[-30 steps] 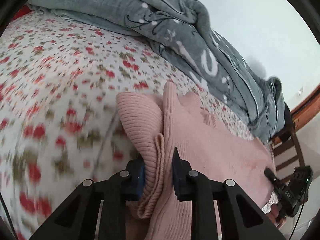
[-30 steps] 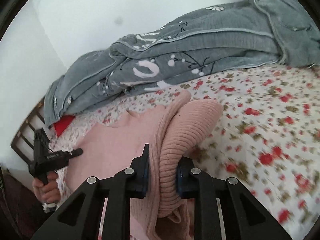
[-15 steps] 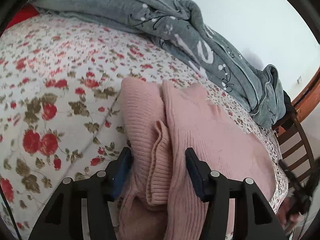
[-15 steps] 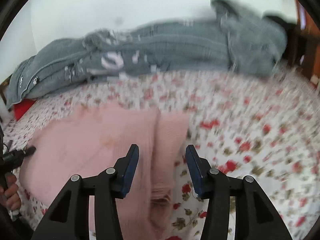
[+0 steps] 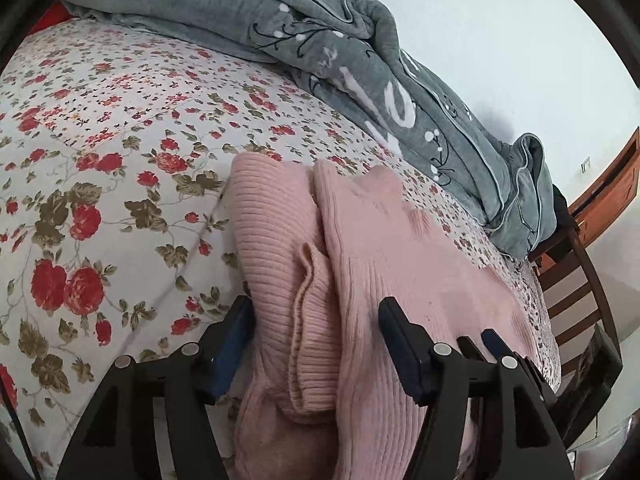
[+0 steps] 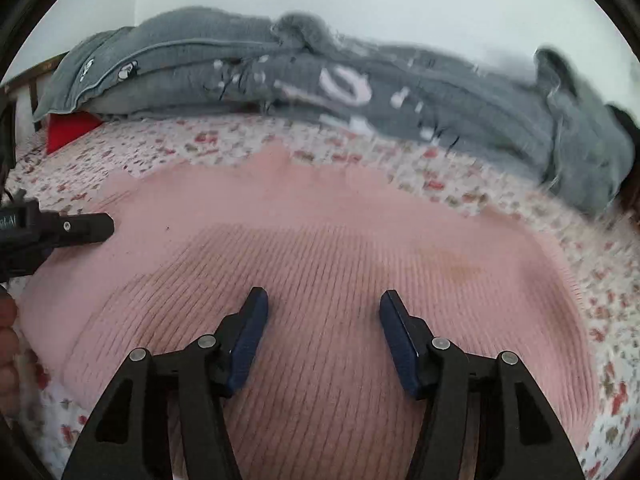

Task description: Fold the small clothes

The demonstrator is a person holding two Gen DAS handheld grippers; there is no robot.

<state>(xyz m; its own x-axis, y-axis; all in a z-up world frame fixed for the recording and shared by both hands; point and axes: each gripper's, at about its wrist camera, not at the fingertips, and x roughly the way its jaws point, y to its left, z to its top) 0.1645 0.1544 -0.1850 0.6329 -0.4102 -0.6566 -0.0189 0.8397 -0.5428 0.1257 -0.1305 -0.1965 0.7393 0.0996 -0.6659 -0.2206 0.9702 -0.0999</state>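
Observation:
A pink ribbed knit sweater (image 5: 400, 264) lies on the floral bedsheet (image 5: 100, 128), with one sleeve folded over its left side. My left gripper (image 5: 316, 320) is open, its fingers standing either side of the folded sleeve cuff (image 5: 308, 320) without pinching it. In the right wrist view the sweater (image 6: 320, 240) spreads flat, and my right gripper (image 6: 324, 316) is open and empty just above its body. The left gripper's tip (image 6: 80, 228) shows at that view's left edge, over the sweater's side.
A rumpled grey duvet (image 5: 360, 60) with white print lies along the far side of the bed, also in the right wrist view (image 6: 360, 88). A wooden chair (image 5: 576, 280) stands at the bed's right end. A red pillow corner (image 6: 68, 132) shows under the duvet.
Both grippers opened and let go of the pink sleeves they were pinching. The right gripper swung over to face the sweater's flat body; the left one stayed by the folded sleeve.

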